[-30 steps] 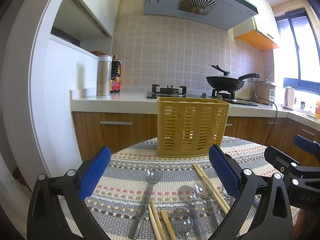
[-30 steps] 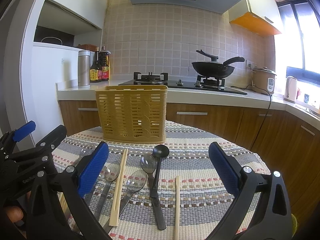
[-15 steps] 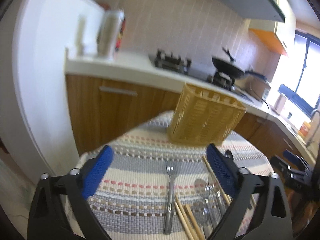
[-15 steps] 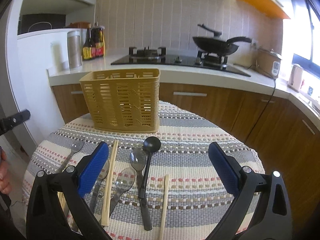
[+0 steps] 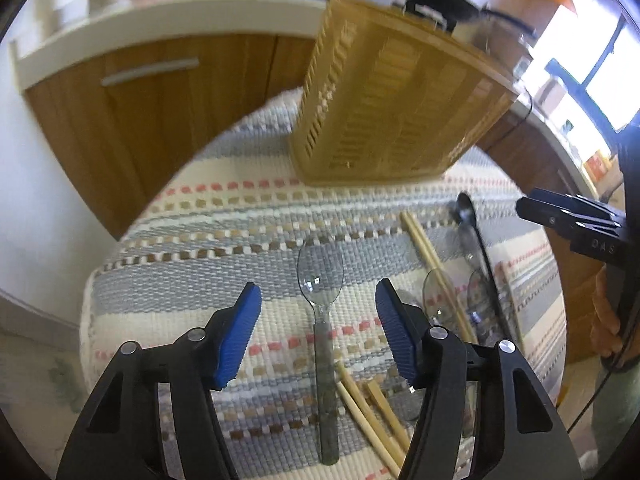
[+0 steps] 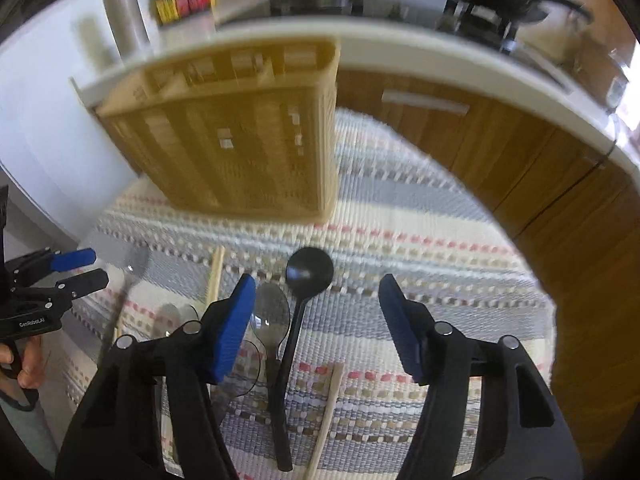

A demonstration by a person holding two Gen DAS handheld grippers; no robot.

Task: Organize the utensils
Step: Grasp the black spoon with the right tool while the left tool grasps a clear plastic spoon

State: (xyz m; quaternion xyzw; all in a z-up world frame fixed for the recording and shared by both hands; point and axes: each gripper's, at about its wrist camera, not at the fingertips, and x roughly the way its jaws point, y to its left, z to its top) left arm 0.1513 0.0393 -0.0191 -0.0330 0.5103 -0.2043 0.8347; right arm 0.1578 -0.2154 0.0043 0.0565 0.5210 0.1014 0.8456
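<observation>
Striped tablecloth (image 5: 248, 216) under both half-closing, empty grippers: left gripper (image 5: 318, 328), right gripper (image 6: 316, 320).

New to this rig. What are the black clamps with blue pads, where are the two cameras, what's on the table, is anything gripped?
No robot here: a person holds a two-finger gripper in each hand, with a fisheye camera on each looking along its fingers. One picture is from the left gripper, the other from the right gripper. The blue parts are the finger pads.

On the striped cloth stand a yellow slotted basket and loose utensils: a clear spoon between the left gripper's jaws, a black spoon, more clear spoons and wooden chopsticks.

Nothing is gripped. Both grippers' jaws have just been closing but are open, hanging over the utensils, the pads pressing on nothing.
</observation>
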